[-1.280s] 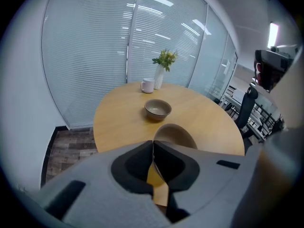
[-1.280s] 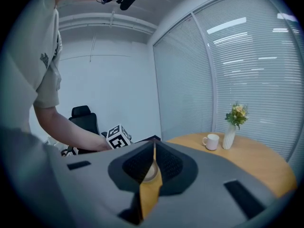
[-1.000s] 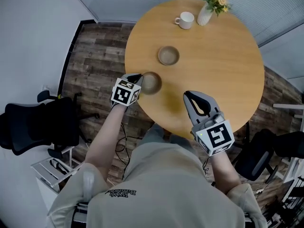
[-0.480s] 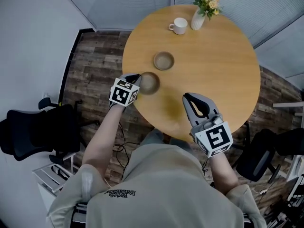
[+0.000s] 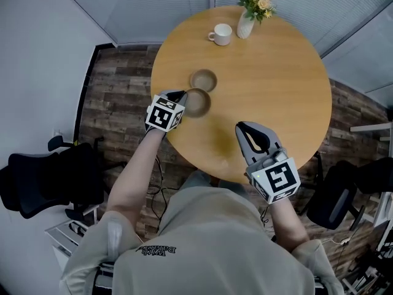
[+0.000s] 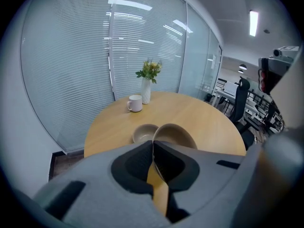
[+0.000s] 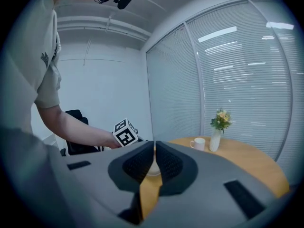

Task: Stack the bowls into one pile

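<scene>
Two tan bowls are on the round wooden table (image 5: 276, 85). The farther bowl (image 5: 203, 80) (image 6: 144, 134) rests on the tabletop. My left gripper (image 5: 181, 95) (image 6: 153, 144) is shut on the near rim of the nearer bowl (image 5: 198, 102) (image 6: 176, 136), which is tilted and sits right beside the farther one, their rims nearly touching. My right gripper (image 5: 240, 126) (image 7: 155, 146) is over the table's near edge, shut with nothing in it, well to the right of both bowls. In the right gripper view the jaws hide most of the bowls.
A white mug (image 5: 221, 34) (image 6: 135, 103) and a white vase of yellow flowers (image 5: 248, 20) (image 6: 146, 89) stand at the table's far side. Black office chairs (image 5: 43, 180) are on the wood floor to the left and right. Blinds cover the glass wall behind.
My left gripper has carried the held bowl forward, closing most of the gap to the resting bowl. The right gripper has stayed in place.
</scene>
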The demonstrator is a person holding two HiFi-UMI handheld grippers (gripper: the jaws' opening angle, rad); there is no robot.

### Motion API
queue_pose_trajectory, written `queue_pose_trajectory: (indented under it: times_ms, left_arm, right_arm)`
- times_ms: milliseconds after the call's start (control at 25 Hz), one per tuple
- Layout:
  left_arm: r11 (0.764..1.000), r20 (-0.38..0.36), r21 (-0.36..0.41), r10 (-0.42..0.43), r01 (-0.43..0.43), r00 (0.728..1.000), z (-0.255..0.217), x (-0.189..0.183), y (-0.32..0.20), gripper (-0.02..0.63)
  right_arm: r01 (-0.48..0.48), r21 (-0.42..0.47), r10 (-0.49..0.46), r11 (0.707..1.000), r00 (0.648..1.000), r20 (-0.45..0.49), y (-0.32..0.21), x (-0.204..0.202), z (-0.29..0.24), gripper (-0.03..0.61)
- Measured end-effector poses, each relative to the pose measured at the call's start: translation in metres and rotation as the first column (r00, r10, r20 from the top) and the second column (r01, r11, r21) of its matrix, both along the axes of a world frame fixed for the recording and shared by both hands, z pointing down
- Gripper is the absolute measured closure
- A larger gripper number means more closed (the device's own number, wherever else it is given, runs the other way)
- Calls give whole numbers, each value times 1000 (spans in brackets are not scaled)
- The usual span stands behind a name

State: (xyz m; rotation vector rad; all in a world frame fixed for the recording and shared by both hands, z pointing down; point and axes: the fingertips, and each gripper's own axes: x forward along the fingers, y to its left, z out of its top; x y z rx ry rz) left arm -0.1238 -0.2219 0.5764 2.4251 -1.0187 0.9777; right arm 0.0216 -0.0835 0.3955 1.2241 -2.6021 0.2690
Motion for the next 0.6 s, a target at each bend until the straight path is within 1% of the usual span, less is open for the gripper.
queue_pose_trajectory:
  times_ms: [240, 600]
  left_arm:
    - [999, 2, 29, 40, -40, 999, -12, 19, -25, 586]
    - [998, 0, 41, 51, -51, 999, -15, 31, -68, 586]
  right_arm:
    - [-37, -10, 37, 999, 999, -2, -4, 11, 3, 545]
    - [-71, -20, 71, 997, 997, -6, -14, 21, 7, 545]
